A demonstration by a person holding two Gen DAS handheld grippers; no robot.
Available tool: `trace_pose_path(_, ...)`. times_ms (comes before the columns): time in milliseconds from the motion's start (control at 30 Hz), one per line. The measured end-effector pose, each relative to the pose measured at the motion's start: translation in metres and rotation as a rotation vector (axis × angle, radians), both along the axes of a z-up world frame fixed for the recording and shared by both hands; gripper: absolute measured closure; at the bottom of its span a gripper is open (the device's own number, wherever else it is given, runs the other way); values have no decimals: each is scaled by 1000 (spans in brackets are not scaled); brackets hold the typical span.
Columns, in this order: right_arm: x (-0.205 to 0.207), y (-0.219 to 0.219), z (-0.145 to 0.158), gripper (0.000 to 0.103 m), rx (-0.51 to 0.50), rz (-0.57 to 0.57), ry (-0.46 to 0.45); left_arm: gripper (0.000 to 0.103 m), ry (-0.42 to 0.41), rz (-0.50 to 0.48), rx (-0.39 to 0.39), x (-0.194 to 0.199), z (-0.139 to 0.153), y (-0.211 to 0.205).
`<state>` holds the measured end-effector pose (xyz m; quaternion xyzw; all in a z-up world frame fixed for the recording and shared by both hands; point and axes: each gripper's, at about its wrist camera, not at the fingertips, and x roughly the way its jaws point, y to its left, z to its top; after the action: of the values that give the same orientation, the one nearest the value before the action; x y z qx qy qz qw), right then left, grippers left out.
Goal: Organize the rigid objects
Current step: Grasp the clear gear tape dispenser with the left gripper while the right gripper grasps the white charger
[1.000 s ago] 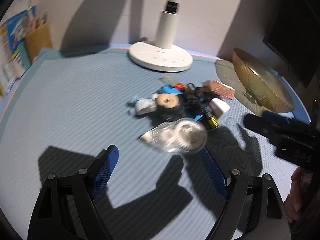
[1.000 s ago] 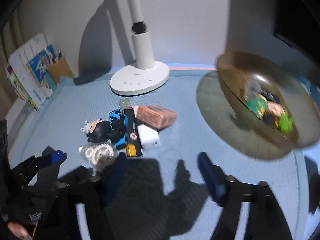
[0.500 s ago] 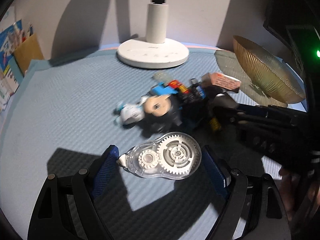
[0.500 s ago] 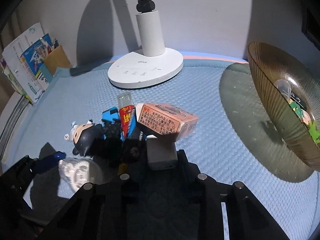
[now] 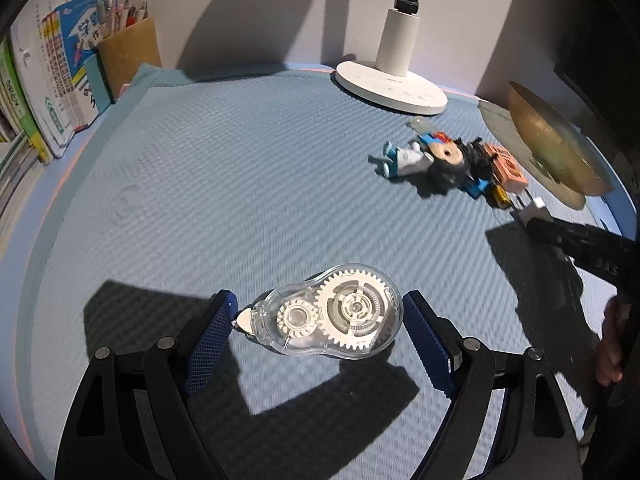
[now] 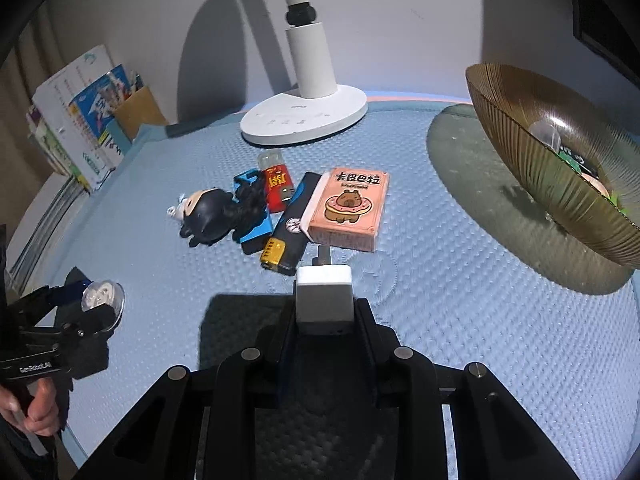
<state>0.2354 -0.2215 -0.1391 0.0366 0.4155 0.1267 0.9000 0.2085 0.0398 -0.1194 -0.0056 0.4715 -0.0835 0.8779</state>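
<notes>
My left gripper (image 5: 320, 316) is shut on a clear correction tape dispenser (image 5: 332, 322) with white gears and holds it above the blue mat (image 5: 240, 184). My right gripper (image 6: 324, 312) is shut on a white charger plug (image 6: 324, 300), just in front of the pile. The pile holds a pink capybara card box (image 6: 348, 208), a black and yellow lighter (image 6: 288, 228), a red lighter (image 6: 278, 184), a blue item (image 6: 256, 232) and a black-haired figurine (image 6: 208, 216). A gold ribbed bowl (image 6: 540, 160) at the right holds several small items.
A white lamp base (image 6: 304, 116) stands at the back of the mat. Books (image 5: 52, 72) and a brown pen holder (image 5: 128, 52) line the left wall. A dark screen sits at the far right.
My left gripper has closed on the tape dispenser and pulled it left, away from the pile. My right gripper has closed on the white charger plug and lifted it back from the pile.
</notes>
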Motion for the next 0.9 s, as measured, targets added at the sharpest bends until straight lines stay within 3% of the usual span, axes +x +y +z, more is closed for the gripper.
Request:
trace_pose_path(233,2,-8,-3,76,61,15,-4,20,-9,-42,-47,-12,1,-13)
trace_pose_path(400,0,-11,-4,76,76,21,-8,20,-17,-95,-2,-6,5,-36)
trace_pose_path(567,-1,-8,-4,76,61,27,-15,20,-36,-90,-15,-29,18,-20)
trace_pose_path(667,-2,-6,-4,76,54,34,-19,20,0,-49,-57,-45,16,-2)
trace_pose_path(800,-2,-4,-4,76,53,35,-20,20,102,-86,-233,-53,3,3)
trace_pose_path(900,-2,-4,-4,76,59,35,-19,19,65,-103,-172,-44,1,-14)
